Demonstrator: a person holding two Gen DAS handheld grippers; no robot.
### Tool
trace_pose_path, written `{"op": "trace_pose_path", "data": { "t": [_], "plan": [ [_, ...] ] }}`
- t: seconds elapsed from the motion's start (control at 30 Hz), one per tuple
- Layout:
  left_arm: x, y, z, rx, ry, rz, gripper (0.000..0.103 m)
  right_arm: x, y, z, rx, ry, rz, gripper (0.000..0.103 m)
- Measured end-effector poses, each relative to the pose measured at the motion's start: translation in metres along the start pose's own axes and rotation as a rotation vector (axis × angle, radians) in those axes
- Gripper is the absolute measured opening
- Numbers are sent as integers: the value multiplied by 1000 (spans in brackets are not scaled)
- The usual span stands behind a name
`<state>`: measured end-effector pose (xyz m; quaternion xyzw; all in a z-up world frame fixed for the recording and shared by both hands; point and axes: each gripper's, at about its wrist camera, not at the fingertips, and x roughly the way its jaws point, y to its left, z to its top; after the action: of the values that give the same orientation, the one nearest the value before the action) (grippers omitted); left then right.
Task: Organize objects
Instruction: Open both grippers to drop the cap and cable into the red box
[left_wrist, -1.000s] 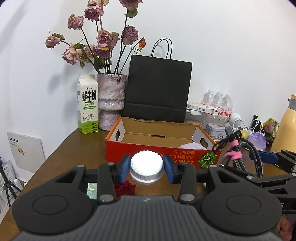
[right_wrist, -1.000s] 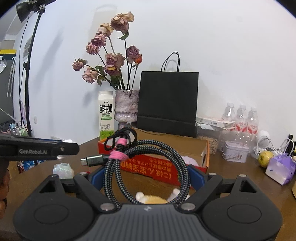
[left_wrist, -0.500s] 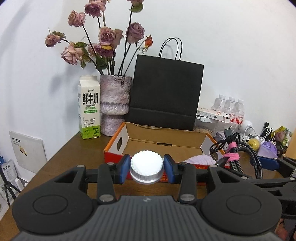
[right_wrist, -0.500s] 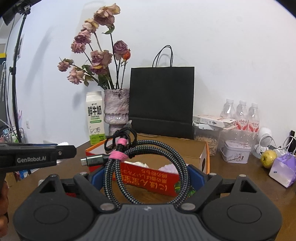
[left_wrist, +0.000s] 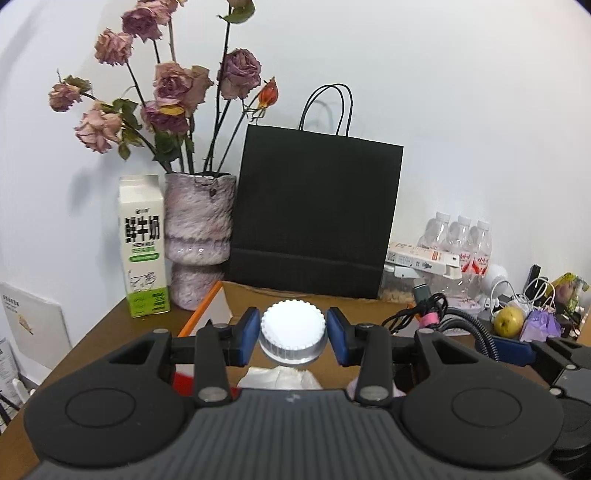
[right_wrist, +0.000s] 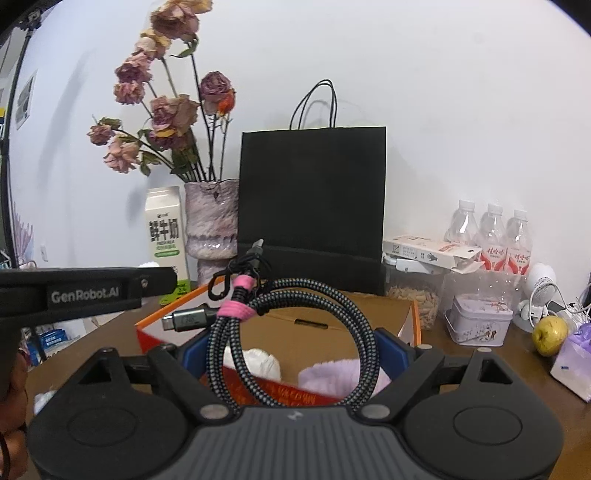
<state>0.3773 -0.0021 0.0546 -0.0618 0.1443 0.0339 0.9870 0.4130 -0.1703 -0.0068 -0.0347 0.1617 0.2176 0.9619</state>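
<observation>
Over box (right_wrist: 413, 314): both grippers advanced, bottle (left_wrist: 293, 338), cable (right_wrist: 295, 325) still gripped.

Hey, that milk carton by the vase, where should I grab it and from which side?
Grip the milk carton across its flat side walls around mid-height, below the gabled top, coming in level from the front. It stands upright with its printed face toward the grippers; the vase crowds one side, so fingers would probably need to slip in carefully there. Both grippers are full right now.

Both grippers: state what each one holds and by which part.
Left gripper: a white-capped jar, gripped across its ribbed cap. Right gripper: a coiled braided cable, its jaws pressing the loop's outer sides.
</observation>
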Motion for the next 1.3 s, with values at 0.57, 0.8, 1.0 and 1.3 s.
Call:
{"op": "trace_pose_path", "data": {
  "t": [0.57,0.8,1.0,1.3],
  "plan": [
    [95,7,19,-18,74,2,41,90,-25,15,7,93,-20,89],
    [125,11,10,-23,134,22,41,118,-35,6,19,145,-48,89],
    [128,12,6,-29,117,58,103,129,-35,0,3,202,-48,96],
    [121,10,9,-31,100,64,103,121,-39,4,29,173,-60,103]
  ]
}}
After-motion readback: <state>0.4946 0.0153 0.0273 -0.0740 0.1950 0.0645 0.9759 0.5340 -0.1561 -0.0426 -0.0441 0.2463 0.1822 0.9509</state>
